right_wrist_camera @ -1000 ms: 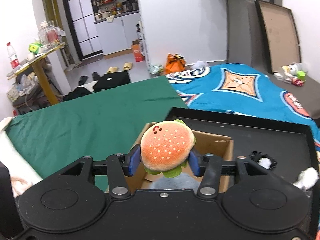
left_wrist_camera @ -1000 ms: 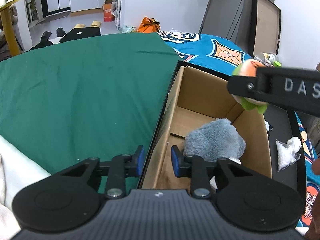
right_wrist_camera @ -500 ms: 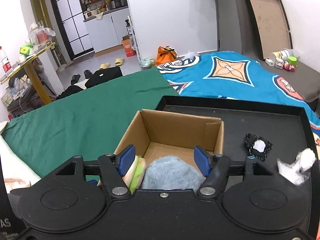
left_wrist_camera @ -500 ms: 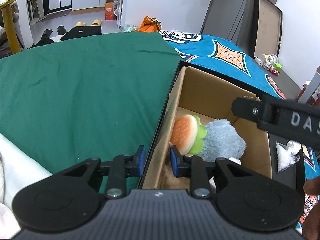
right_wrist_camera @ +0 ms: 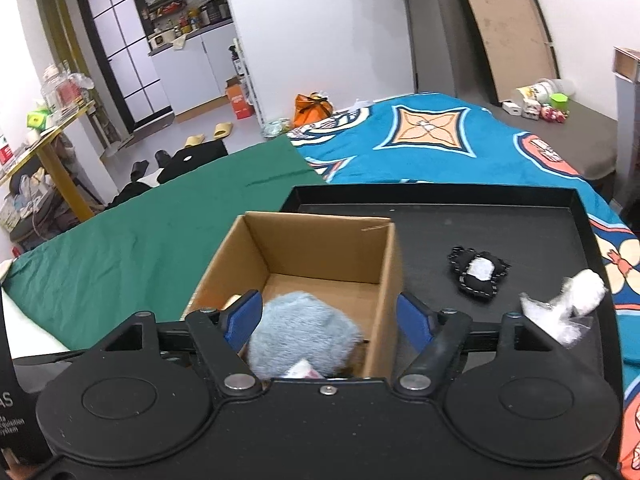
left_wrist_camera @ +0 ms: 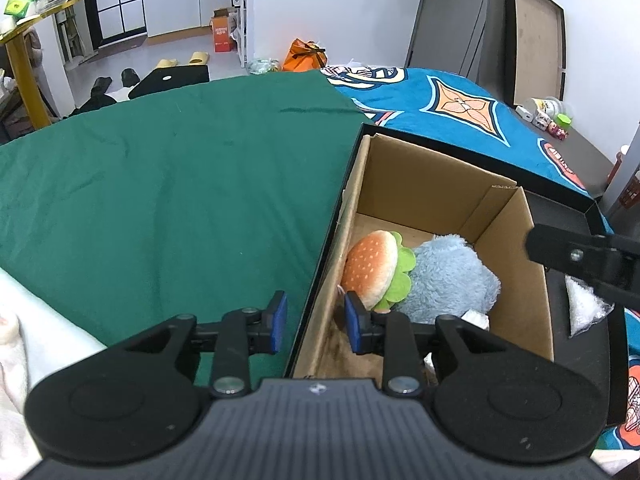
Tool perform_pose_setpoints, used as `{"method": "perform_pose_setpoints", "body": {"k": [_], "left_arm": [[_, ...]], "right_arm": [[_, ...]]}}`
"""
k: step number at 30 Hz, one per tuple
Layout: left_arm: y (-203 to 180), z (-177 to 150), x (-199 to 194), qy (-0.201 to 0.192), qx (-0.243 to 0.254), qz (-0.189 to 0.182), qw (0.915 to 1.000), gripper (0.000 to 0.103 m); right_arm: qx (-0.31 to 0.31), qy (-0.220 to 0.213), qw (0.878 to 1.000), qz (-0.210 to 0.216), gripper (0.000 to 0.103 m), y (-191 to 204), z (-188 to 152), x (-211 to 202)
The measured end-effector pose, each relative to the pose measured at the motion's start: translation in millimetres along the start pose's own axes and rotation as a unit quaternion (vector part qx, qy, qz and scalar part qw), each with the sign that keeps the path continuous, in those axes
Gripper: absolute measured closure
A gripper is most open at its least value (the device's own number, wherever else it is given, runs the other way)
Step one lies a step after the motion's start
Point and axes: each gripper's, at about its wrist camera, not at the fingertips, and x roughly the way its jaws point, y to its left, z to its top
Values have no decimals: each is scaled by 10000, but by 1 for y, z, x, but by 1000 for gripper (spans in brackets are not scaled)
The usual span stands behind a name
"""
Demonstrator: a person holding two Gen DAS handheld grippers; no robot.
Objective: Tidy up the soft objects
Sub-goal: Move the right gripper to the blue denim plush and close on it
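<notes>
A green cloth and a blue patterned blanket cover the bed, where a black tray carries one cardboard box at its left edge. Two soft toys lie in the box: a grey-blue plush and a burger plush wedged between it and the box's left wall. Two more items rest on the tray's open right half, a black-and-white toy and, near the right edge, a white toy in a clear bag. The left gripper straddles the box's left wall, its jaws opening slightly. The right gripper hovers over the box, jaws opening, pinching nothing. Its side shows the letters "AS"; smaller print below is unreadable.
</notes>
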Motion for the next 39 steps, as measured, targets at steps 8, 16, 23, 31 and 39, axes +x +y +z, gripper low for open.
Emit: {"method": "perform_pose_setpoints", "body": {"k": [8, 16, 23, 31, 39], "left_arm": [[-7, 0, -1, -12, 119, 94, 9999, 64], [-15, -3, -1, -19, 369, 351, 9987, 49], [-26, -4, -2, -16, 597, 461, 9971, 42], [-37, -7, 1, -11, 847, 534, 9950, 38], [-45, -9, 1, -29, 969, 628, 9933, 37]], "right_arm": [[172, -29, 9998, -108, 28, -25, -5, -6], [358, 4, 9992, -198, 26, -54, -16, -9], [554, 113, 9980, -270, 26, -79, -28, -8], [786, 186, 9961, -344, 26, -105, -38, -5], [1121, 404, 9923, -337, 26, -129, -49, -1]]}}
